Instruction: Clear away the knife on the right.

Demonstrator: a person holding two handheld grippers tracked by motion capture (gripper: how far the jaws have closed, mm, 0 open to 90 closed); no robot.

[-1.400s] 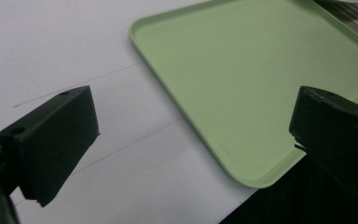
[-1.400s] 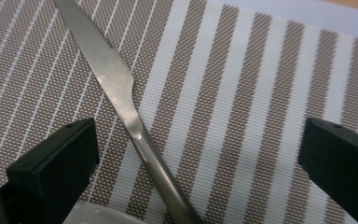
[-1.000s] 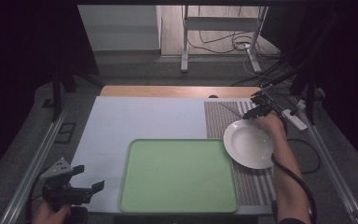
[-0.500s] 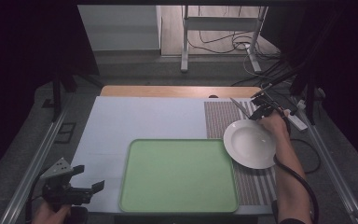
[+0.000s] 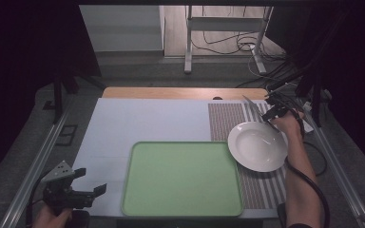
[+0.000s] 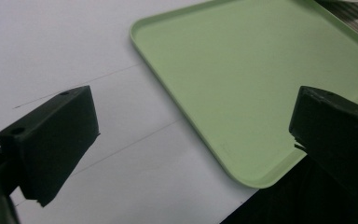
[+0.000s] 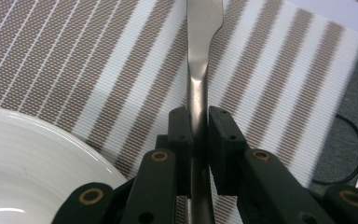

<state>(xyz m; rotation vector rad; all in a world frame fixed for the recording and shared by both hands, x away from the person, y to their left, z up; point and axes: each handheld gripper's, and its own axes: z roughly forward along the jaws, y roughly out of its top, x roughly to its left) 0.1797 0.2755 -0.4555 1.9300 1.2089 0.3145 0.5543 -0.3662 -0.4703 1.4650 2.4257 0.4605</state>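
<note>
Knife (image 7: 200, 56) clamped in right claw (image 7: 198, 140) beside plate (image 5: 258, 146); left claw (image 6: 191, 135) gaping; writing unseen.

A lab-style recording setup, not a home: the white-topped desk (image 5: 147, 118) sits between long grey metal rails (image 5: 33, 161) in a dark surround, with loose black cables (image 5: 223, 45) and a grey metal stand (image 5: 188, 42) on the bare floor behind.

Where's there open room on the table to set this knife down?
The green tray is bare, as is the white mat behind and left of it. The striped placemat is free behind the white plate; the right gripper crowds there.
</note>
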